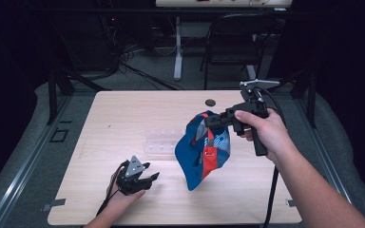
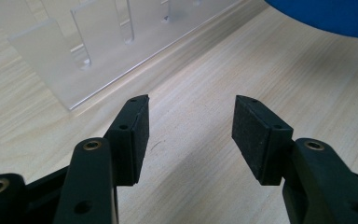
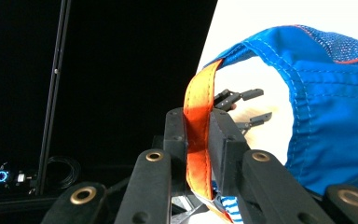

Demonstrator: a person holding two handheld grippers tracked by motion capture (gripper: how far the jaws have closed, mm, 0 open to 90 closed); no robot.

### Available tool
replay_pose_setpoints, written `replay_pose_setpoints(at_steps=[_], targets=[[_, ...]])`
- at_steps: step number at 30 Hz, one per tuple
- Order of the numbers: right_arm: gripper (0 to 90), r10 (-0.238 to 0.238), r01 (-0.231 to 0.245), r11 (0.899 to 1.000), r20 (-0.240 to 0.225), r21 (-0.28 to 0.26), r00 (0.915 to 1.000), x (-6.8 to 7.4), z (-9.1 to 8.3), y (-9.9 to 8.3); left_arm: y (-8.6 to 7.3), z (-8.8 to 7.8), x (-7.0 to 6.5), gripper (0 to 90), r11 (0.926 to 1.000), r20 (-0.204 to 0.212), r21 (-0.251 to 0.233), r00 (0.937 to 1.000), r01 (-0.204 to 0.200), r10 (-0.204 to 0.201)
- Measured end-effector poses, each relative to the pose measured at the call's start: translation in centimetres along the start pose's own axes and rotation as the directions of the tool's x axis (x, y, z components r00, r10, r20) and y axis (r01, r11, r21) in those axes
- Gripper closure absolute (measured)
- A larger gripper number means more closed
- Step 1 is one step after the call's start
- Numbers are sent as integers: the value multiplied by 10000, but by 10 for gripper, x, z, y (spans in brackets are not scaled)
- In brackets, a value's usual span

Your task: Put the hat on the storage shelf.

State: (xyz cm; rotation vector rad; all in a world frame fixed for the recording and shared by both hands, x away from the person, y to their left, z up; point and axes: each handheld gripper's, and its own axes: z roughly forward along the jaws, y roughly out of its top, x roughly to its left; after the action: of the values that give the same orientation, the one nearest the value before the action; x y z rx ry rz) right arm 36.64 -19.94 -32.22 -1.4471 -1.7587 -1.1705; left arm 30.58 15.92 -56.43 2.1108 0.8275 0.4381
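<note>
A dim lab recording bay.
The pale wooden tabletop [image 1: 123,114] stood on grey carpet, with tangled black cables [image 1: 138,71], a black folding chair [image 1: 233,38] and dark surroundings behind it.

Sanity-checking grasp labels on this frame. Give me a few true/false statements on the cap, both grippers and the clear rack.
1. The right gripper is shut on the cap's orange strap. True.
2. The cap lies flat on the table. False: it hangs from the strap, lifted.
3. The left gripper is open and holds nothing. True.
4. The left gripper's fingers clamp the clear rack. False: the rack sits ahead of them, apart.
5. A small dark round object lies near the table's far edge. True.
</note>
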Motion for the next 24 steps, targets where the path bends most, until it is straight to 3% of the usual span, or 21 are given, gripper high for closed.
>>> replay_pose_setpoints(at_steps=[16,20,24], targets=[[785,-196,199,9987,78,-461,9998,18,0,19,2,-1,-3,469,10000,108,-60,9999,-50,51],[786,-222,226,9983,76,-530,9997,18,4,23,8,-5,-11,469,9990,214,-408,9996,-166,175],[785,-229,233,9982,86,-559,9997,17,9,27,19,-10,-26,468,9945,480,-904,9972,-535,580]])
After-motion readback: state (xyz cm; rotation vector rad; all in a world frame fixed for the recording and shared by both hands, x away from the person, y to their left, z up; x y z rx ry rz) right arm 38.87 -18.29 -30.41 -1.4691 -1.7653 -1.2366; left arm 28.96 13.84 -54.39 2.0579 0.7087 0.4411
